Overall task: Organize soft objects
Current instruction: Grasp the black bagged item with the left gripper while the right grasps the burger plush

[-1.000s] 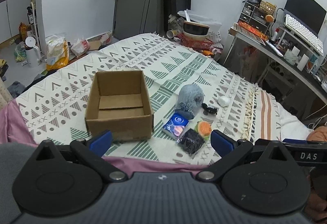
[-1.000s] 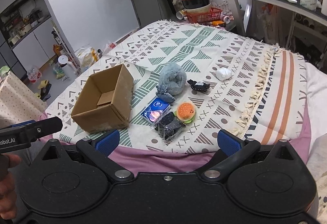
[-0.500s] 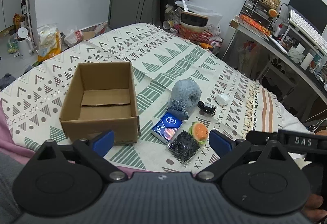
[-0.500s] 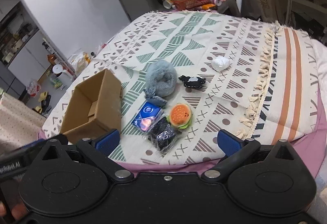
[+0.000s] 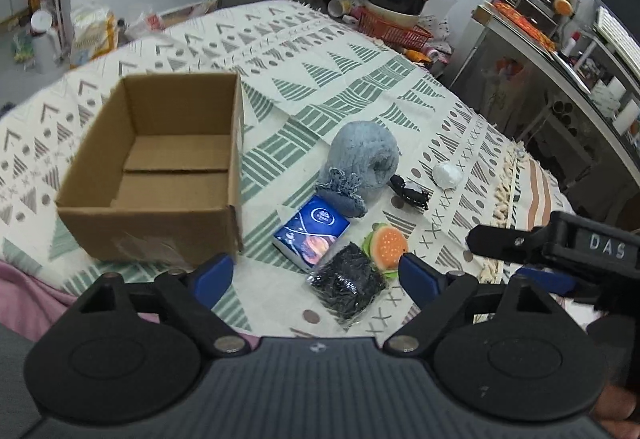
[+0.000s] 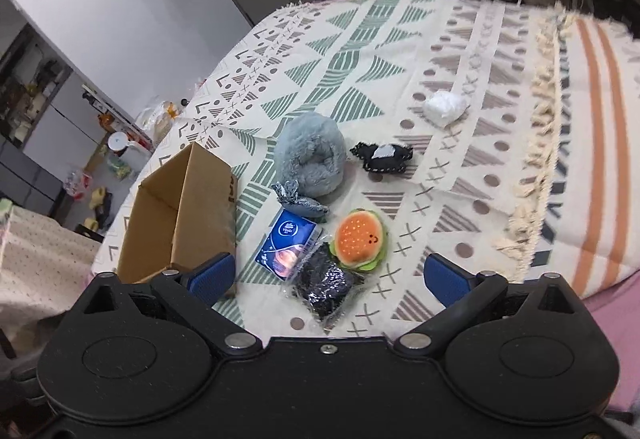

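An empty cardboard box (image 5: 160, 175) (image 6: 180, 223) stands open on the patterned blanket (image 5: 360, 87). To its right lies a cluster: a fluffy grey-blue plush (image 5: 366, 159) (image 6: 312, 159), a small denim pouch (image 5: 342, 193) (image 6: 300, 199), a blue tissue pack (image 5: 310, 235) (image 6: 286, 243), a burger plush (image 5: 386, 245) (image 6: 358, 239), a black item in clear wrap (image 5: 346, 289) (image 6: 324, 285), a black-and-white soft toy (image 5: 410, 195) (image 6: 382, 157) and a white wad (image 5: 448, 175) (image 6: 444, 107). My left gripper (image 5: 316, 273) and right gripper (image 6: 330, 275) hover open above the near edge, holding nothing.
The right gripper's black body (image 5: 560, 247) reaches into the left wrist view at the right. Beyond the bed stand a red basket with bowls (image 5: 394, 27), a cluttered desk (image 5: 560, 47) and bags on the floor (image 5: 92, 31). A pink sheet (image 5: 24, 295) edges the bed.
Both grippers have moved forward and lower toward the cluster, so the objects appear larger. Nothing on the blanket has shifted, and both grippers stay open.
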A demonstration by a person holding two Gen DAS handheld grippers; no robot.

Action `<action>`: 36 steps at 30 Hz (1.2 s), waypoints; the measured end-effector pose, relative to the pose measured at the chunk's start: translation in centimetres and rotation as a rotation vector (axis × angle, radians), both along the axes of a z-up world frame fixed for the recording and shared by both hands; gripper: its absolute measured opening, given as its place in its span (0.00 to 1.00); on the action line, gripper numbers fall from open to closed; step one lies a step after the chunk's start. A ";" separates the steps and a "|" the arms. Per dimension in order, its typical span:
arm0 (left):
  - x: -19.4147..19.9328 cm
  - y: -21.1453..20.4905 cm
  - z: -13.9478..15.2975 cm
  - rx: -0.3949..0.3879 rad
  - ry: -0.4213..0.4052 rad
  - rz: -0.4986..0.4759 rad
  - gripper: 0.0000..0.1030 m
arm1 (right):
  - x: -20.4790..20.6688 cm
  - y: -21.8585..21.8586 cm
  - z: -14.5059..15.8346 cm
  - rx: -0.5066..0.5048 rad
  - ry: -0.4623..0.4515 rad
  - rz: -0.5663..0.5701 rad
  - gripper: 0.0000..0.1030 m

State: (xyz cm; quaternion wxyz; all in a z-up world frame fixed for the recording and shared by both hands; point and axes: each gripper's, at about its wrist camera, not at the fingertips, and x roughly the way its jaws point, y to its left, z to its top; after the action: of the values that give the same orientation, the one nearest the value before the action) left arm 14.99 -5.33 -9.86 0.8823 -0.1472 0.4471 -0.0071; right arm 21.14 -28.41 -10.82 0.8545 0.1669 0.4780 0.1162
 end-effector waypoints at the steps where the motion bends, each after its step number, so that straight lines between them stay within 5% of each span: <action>1: 0.2 -0.2 -0.3 0.002 0.005 0.002 0.86 | 0.3 -0.1 -0.4 0.013 0.008 -0.005 0.97; 9: 2.3 -1.3 -3.3 -0.004 0.081 0.017 0.72 | 2.2 -1.4 -3.3 0.109 0.073 -0.033 0.92; 19: 4.8 -2.8 -7.1 -0.034 0.147 0.029 0.71 | 4.4 -2.2 -6.8 0.200 0.176 -0.055 0.79; 25: 6.1 -3.5 -9.4 -0.053 0.183 0.050 0.71 | 5.9 -2.0 -8.9 0.200 0.221 -0.061 0.63; 36: 7.4 -4.1 -12.2 -0.075 0.234 0.097 0.65 | 7.7 -0.4 -11.4 0.146 0.242 -0.007 0.62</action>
State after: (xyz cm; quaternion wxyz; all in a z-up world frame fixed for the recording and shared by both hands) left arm 22.43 -9.40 -22.10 0.8173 -0.2016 0.5386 0.0360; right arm 28.80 -28.81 -22.18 0.7765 0.2430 0.5674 0.1265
